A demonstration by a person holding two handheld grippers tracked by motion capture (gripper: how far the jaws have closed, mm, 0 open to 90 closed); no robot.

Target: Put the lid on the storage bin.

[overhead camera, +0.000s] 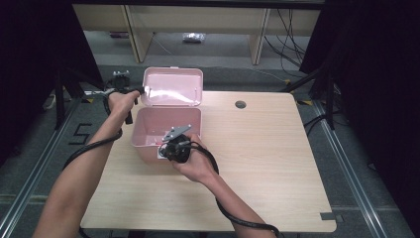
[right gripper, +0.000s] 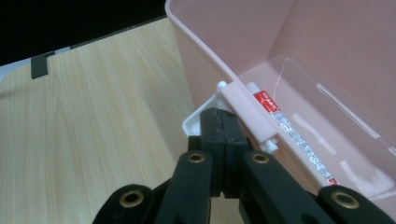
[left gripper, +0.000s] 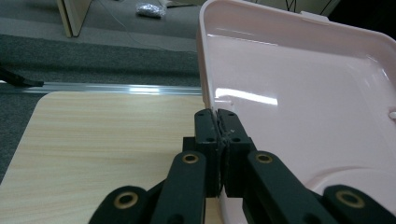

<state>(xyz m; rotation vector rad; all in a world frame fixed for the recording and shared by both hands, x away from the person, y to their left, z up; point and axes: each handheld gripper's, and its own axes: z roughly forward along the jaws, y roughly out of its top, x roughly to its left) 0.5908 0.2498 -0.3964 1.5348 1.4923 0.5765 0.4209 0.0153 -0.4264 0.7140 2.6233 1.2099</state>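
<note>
Two grippers: left gripper point(left gripper: 218, 135) pinching lid point(left gripper: 299, 98); right gripper point(right gripper: 224, 135) pinching latch point(right gripper: 247, 114).

Bare wooden table point(overhead camera: 267, 148), grey floor point(overhead camera: 223, 49)

Pink plastic box point(overhead camera: 148, 134) on table, lid point(overhead camera: 173, 87) raised upright.

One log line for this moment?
left tool: shut on lid edge | right tool: shut on latch | box: open
</note>
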